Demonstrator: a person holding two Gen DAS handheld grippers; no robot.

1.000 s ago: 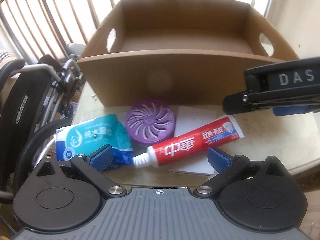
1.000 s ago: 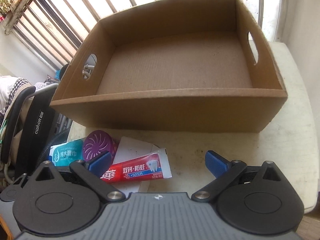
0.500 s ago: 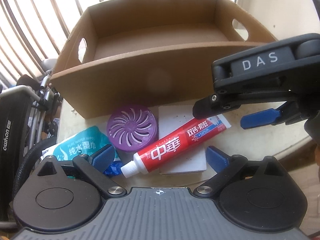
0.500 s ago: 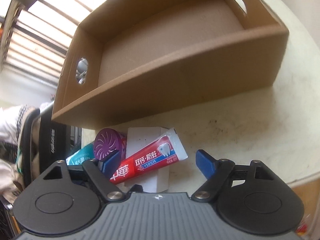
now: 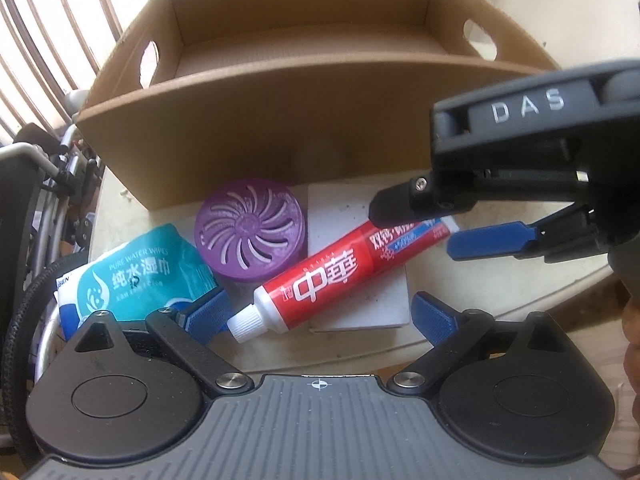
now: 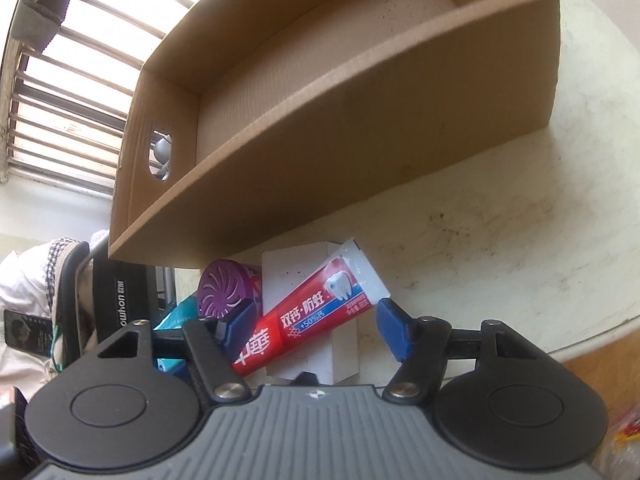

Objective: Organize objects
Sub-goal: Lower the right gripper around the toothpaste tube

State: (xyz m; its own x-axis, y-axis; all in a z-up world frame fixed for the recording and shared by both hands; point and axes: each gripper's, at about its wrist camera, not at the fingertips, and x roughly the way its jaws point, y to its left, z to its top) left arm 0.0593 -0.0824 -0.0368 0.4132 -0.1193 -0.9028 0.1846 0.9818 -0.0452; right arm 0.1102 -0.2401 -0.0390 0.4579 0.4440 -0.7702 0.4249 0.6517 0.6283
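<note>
A red toothpaste tube [image 5: 340, 276] lies slanted across a white box [image 5: 360, 300], its cap towards the left wrist camera. My left gripper [image 5: 320, 314] hangs open just above the cap end and touches nothing. My right gripper [image 6: 316, 320] comes in from the right [image 5: 416, 228], tilted down. Its jaws are closing with the tube's flat end [image 6: 344, 292] between the blue pads; I see no firm press. A purple round air freshener [image 5: 250, 236] and a teal wet wipes pack [image 5: 136, 280] lie left of the tube.
An open cardboard box [image 5: 240, 120] with handle holes stands just behind the objects, nothing in it [image 6: 320, 60]. The round pale table [image 6: 500, 220] drops off near right and front. A folded wheelchair [image 5: 32, 200] and window bars stand on the left.
My right gripper has rolled, sunk and moved in over the tube's flat end, and its jaws have narrowed. The left gripper has barely shifted and stays open.
</note>
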